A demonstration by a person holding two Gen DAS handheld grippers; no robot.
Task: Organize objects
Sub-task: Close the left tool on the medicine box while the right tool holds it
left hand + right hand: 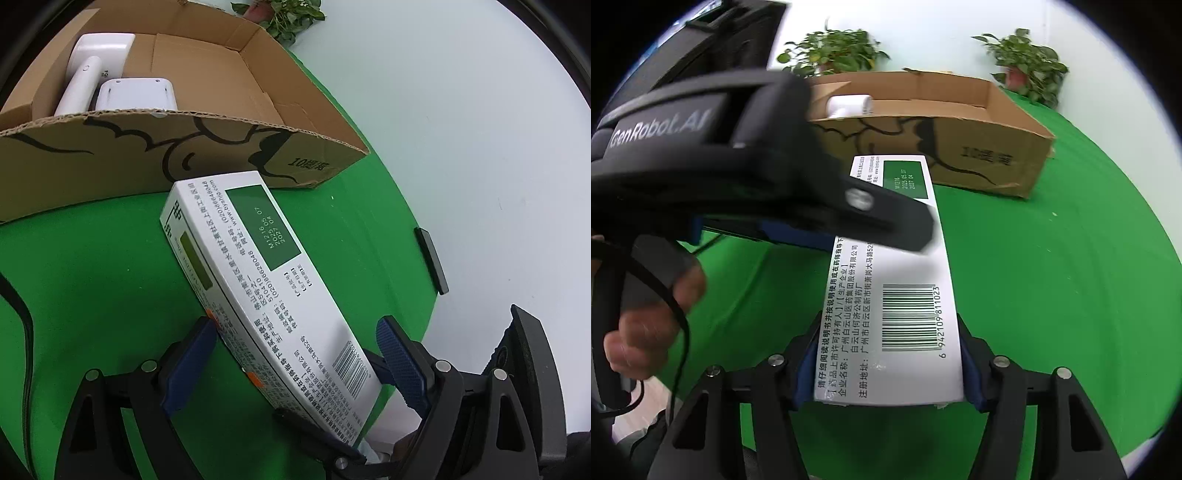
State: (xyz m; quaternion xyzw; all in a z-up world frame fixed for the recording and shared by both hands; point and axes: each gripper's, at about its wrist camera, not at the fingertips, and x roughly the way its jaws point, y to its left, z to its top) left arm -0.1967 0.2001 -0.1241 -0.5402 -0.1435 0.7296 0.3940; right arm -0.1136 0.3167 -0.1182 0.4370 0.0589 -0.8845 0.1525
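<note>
Medicine carton, white with a green panel and barcode, clamped at its near end between the blue pads of the right gripper, both pads pressing its long sides. Left gripper straddles the same carton further along; its jaws stand wide, the left pad touching or nearly touching one edge, the right pad apart from it. Carton lies over the green mat, its far end just beside the cardboard box, which holds white appliances. Potted plants stand behind
</note>
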